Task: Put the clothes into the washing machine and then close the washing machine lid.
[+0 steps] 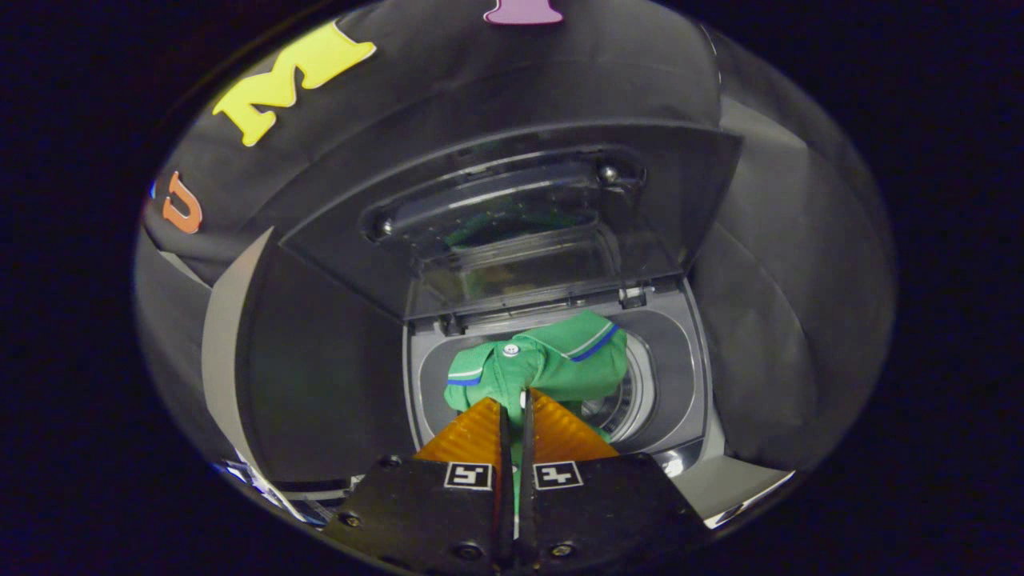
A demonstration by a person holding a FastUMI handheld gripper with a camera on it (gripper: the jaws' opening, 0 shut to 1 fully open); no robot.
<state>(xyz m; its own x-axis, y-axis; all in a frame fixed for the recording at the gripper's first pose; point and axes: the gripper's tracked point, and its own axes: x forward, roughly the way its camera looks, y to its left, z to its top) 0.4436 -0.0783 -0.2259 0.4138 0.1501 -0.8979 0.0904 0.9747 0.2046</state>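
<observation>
A green polo shirt (552, 360) with blue and white trim on its collar and sleeve hangs bunched from my gripper (514, 400), whose two fingers are shut on its cloth. The shirt is held just above the round drum opening (632, 396) of a grey top-loading washing machine (688, 376). The machine's lid (512, 216) stands raised beyond the shirt, and its clear window reflects some green. Part of the drum is hidden by the shirt and the fingers.
A dark panel (312, 368) with a pale edge stands to the left of the machine. Black cloth walls close in behind and on the right (784, 320). The machine's light front rim (720, 488) lies just right of my fingers.
</observation>
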